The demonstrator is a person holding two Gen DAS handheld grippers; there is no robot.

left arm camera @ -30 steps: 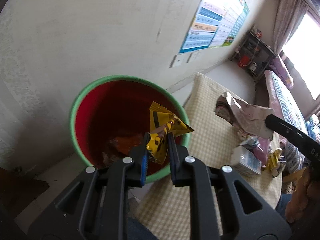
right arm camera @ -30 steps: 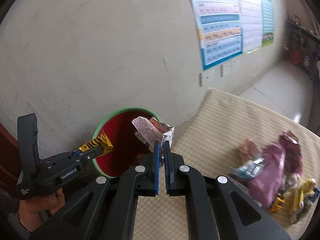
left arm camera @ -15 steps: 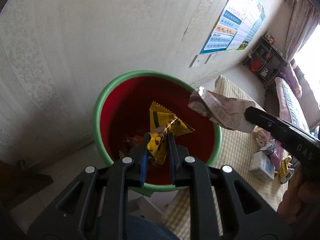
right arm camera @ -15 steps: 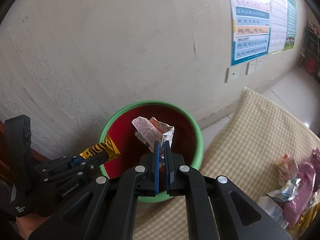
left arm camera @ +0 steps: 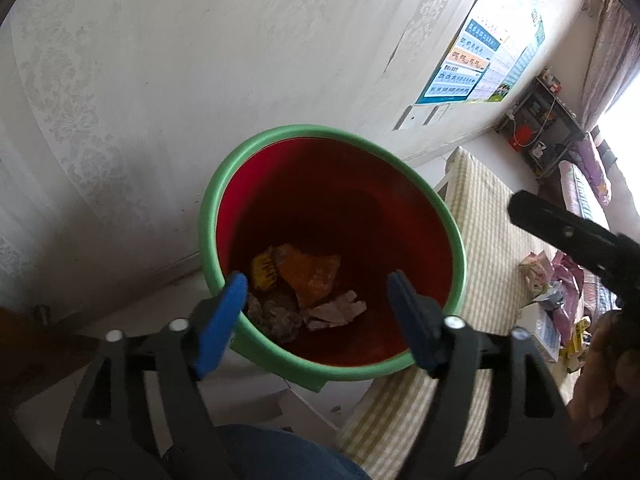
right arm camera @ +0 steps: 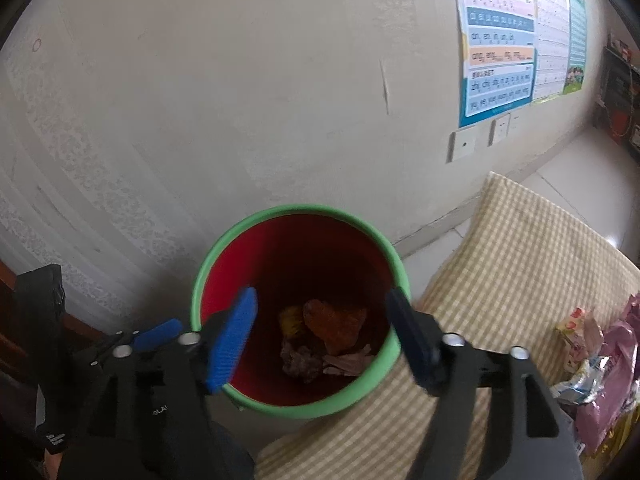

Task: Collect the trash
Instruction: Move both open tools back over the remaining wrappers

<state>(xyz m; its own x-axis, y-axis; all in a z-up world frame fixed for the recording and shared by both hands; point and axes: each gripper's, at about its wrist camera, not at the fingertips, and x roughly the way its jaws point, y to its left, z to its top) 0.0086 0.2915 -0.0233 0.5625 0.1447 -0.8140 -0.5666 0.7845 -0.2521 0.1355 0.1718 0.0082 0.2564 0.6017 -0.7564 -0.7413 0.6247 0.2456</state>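
A red bin with a green rim point(left arm camera: 208, 216) point(right arm camera: 200, 280) stands on the floor by the wall. At its bottom lie crumpled wrappers: a yellow wrapper point(left arm camera: 264, 268) point(right arm camera: 291, 319), an orange one point(left arm camera: 310, 272) point(right arm camera: 334, 324) and a pale pink paper point(left arm camera: 336, 310) point(right arm camera: 346, 362). My left gripper point(left arm camera: 316, 284) hangs over the bin, its jaws opening, nothing between them. My right gripper point(right arm camera: 322, 302) is over the bin too, jaws opening and empty. More trash point(right arm camera: 592, 344) point(left arm camera: 552, 280) lies on the checked tablecloth point(right arm camera: 520, 248) point(left arm camera: 480, 208).
The pale wall is right behind the bin, with posters point(right arm camera: 500, 48) and wall sockets point(right arm camera: 464, 145). The table edge touches the bin's right side. A person's blue-clad leg point(left arm camera: 272, 456) is below. A dark shelf point(left arm camera: 540, 120) and a bed stand at the far right.
Both grippers moved over the bin, then opened. The yellow wrapper left the left one and the pink paper left the right one; both now lie in the bin.
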